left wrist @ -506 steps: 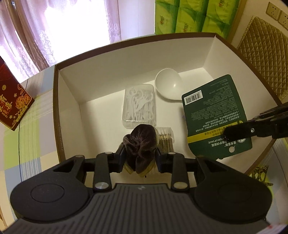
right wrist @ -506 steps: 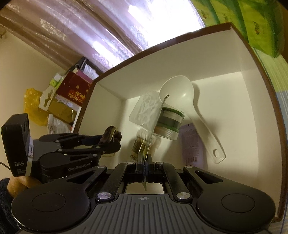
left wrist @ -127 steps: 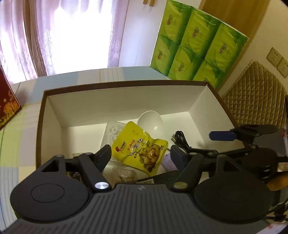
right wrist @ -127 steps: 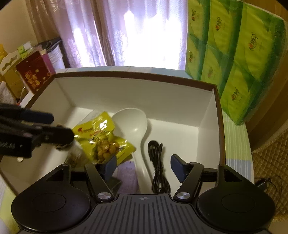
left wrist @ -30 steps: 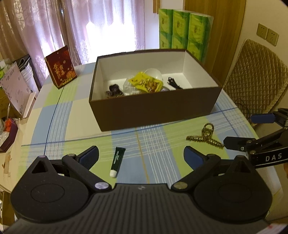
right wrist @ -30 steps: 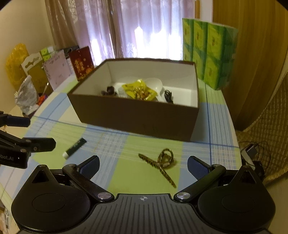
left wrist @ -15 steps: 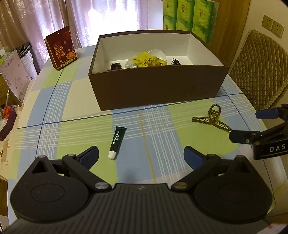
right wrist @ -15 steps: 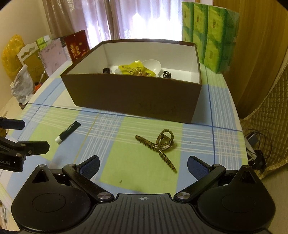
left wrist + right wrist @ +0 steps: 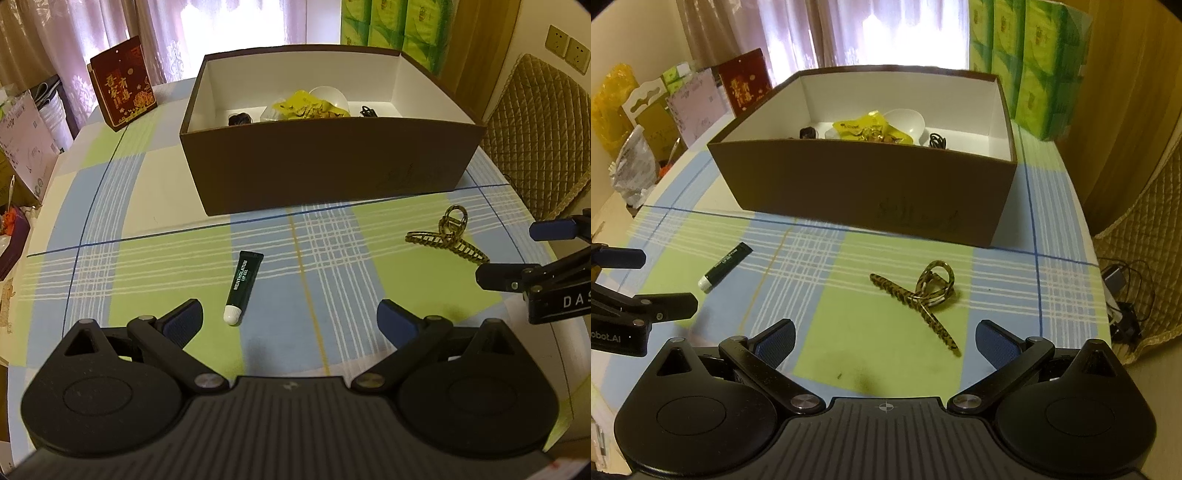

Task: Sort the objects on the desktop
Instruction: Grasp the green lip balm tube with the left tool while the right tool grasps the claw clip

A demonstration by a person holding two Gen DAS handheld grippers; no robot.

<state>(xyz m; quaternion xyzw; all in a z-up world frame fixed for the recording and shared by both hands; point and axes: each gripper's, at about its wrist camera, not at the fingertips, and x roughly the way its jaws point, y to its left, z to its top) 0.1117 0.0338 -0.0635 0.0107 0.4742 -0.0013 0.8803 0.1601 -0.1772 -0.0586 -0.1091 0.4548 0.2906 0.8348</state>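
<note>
Left wrist view: left gripper [image 9: 290, 320] is held wide, empty, low over the table [image 9: 155, 206]; tube [image 9: 243, 286] lies just ahead of it, cap end nearest, slightly left of centre. Right wrist view: right gripper [image 9: 884, 342] is also spread wide, empty, with the hair claw [image 9: 921, 291] just ahead on the cloth. Box [image 9: 332, 166] sits behind both, already part filled.

Risks are judged as follows: tube may be missed or rolled aside if the offset is not corrected; claw's open, springy shape may be pinched on one prong and twist out; either item may be clipped on the box wall during transfer.
</note>
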